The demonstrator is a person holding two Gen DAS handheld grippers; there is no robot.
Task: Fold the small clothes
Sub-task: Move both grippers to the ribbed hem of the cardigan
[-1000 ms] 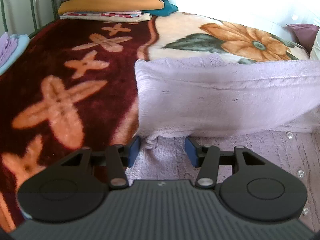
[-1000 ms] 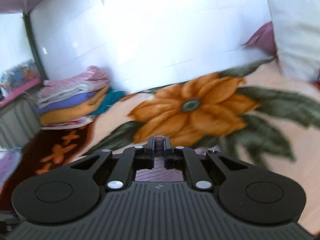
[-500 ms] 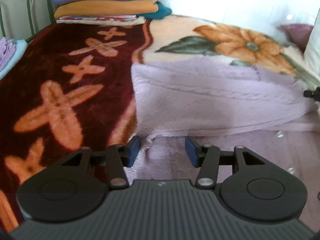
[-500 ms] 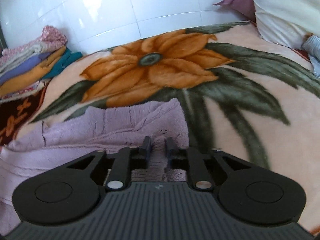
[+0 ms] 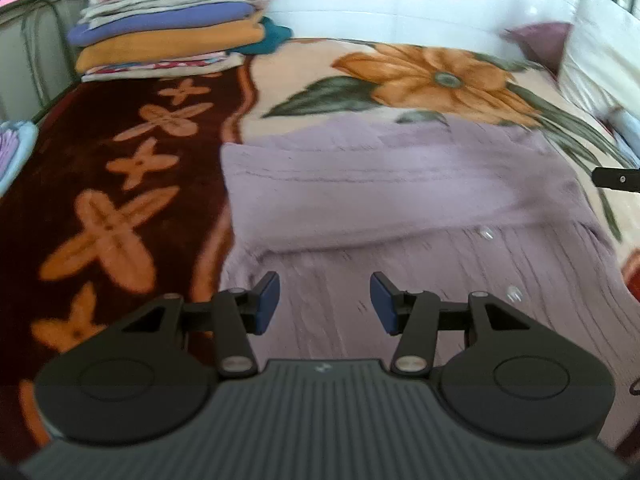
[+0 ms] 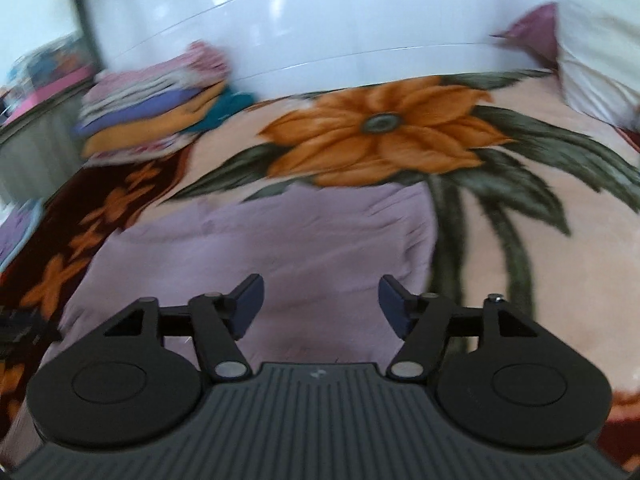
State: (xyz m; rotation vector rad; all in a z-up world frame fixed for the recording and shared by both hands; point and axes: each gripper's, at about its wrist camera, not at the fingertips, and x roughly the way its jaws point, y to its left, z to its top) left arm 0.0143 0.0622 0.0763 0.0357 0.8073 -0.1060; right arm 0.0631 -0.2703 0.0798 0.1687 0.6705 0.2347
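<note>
A lilac knitted garment [image 5: 400, 200] with small clear buttons lies on the flowered blanket, its far part folded over toward me. It also shows in the right wrist view [image 6: 280, 248]. My left gripper [image 5: 324, 302] is open and empty, just above the garment's near left part. My right gripper [image 6: 320, 300] is open and empty above the garment's right part. A black piece of the right gripper [image 5: 618, 179] shows at the right edge of the left wrist view.
A stack of folded clothes [image 5: 172, 28] sits at the far left of the bed by the white wall; it also shows in the right wrist view [image 6: 160, 112]. A white pillow [image 5: 600, 64] and a purple cushion [image 5: 540, 36] lie at the far right. A pale blue and lilac pile [image 5: 12, 148] is at the left edge.
My right gripper carried the garment's far edge over, then opened and let it go. Both grippers have pulled back and up. The left gripper stayed open.
</note>
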